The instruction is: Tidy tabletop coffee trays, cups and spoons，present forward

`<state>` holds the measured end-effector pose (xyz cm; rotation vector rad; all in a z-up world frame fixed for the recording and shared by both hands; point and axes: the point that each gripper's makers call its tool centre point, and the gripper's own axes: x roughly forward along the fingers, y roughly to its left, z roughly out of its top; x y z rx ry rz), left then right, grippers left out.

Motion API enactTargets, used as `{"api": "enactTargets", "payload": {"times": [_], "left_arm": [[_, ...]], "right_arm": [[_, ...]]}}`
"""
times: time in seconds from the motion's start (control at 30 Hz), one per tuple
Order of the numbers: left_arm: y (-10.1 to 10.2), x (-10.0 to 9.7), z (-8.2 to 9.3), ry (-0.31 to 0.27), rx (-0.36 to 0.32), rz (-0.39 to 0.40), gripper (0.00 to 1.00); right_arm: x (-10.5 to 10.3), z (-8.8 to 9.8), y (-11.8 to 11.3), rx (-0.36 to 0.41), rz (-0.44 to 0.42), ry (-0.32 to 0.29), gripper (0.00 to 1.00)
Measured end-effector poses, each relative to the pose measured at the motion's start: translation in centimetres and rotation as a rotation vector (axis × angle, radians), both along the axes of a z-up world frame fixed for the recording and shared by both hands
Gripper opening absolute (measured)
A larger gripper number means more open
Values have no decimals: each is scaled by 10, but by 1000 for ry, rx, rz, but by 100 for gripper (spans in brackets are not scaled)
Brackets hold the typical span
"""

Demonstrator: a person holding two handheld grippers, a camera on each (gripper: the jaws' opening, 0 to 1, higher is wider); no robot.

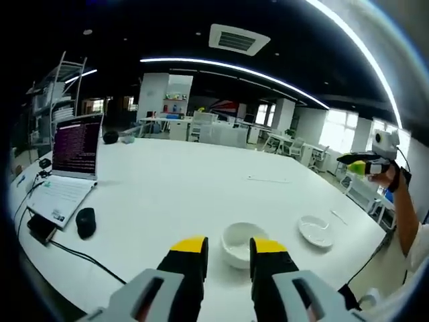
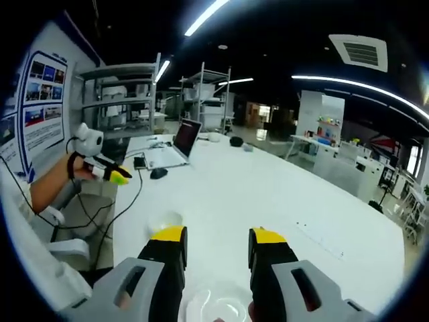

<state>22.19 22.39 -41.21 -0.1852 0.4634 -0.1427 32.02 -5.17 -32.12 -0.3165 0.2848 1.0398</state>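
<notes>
White table carries a cup just beyond the left gripper — jaws apart, holding nothing. Saucer lies beside the cup, apart from it. Right gripper — jaws apart — hovers above a saucer. Laptop stands well apart.

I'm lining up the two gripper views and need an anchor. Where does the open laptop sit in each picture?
Left gripper view: the laptop stands at the left on the white table, screen lit, a black mouse nearer the camera.
Right gripper view: the laptop is upper left of centre, far across the table, by the metal shelves.
Shared landmark: the square ceiling vent.
</notes>
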Motion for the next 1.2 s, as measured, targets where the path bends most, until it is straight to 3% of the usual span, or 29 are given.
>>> {"api": "enactTargets", "payload": {"times": [0.17, 0.37, 0.53, 0.7, 0.77, 0.87, 0.93, 1.0, 1.13, 1.2], "left_arm": [[-2, 6, -5, 24, -21, 23, 28], [-8, 10, -13, 60, -46, 35, 29], [-27, 11, -24, 100, -53, 38, 31], [-32, 14, -31, 126, -41, 32, 32], [-26, 18, -36, 140, -44, 29, 32], [-37, 15, -42, 153, -45, 37, 32], [-31, 22, -46, 163, -53, 41, 32], [-31, 25, -52, 180, -57, 44, 32], [-27, 36, -62, 209, -101, 54, 32], [-26, 40, -65, 218, -100, 51, 32]], "right_arm": [[-12, 0, 36, -32, 53, 18, 40], [-8, -8, 66, -94, 69, 59, 38], [-3, -34, 97, -168, 90, 124, 37], [-5, -57, 120, -217, 106, 176, 34], [-6, -65, 124, -244, 105, 199, 34], [0, -79, 133, -283, 106, 219, 34], [-13, -89, 135, -306, 107, 243, 34], [-6, -96, 141, -328, 102, 263, 33], [-10, -117, 147, -387, 84, 297, 32], [-15, -128, 147, -393, 74, 375, 31]]}}
